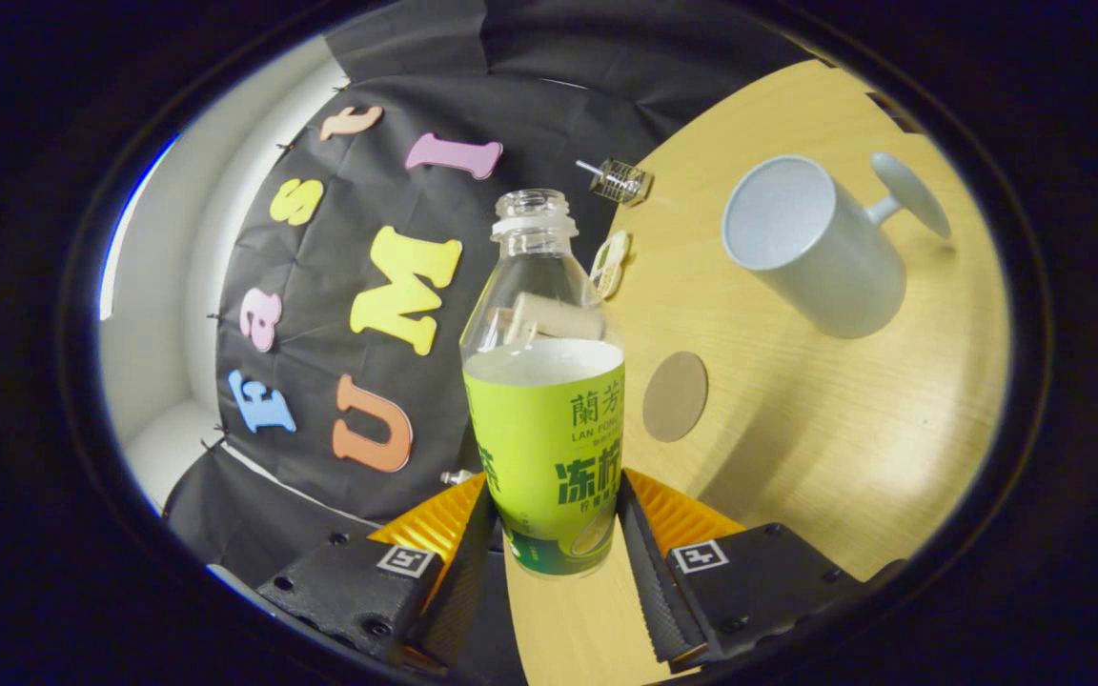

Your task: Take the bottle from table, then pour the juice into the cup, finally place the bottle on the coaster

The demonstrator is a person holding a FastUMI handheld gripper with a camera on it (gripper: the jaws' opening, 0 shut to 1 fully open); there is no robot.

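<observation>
Gripper view. The scene is tilted. The worktop (825, 419) is pale wood-grain laminate, matte and flat. On it, beyond the gripper's fingers, stands a cylindrical grey cup (811, 246) with a smooth matte wall and a disc-ended handle on its far side; its open mouth faces the camera and the visible interior looks plain grey. A thin round coaster (675, 396), tan and flat, lies on the worktop between the cup and the bottle, just beside the bottle's label. A small wire-cage object (620, 180) and a small oval tag-like item (610, 262) lie further back near the worktop's edge; what they are cannot be told. Nothing stands between the bottle and the cup.

The bottle (545, 400) is between the fingers of the gripper (557, 534), uncapped, with a clear plastic neck and shoulder, a threaded mouth and a glossy green label around its body. Both fingers press on its lower body, one on each side. The finger inner faces are ribbed.
</observation>
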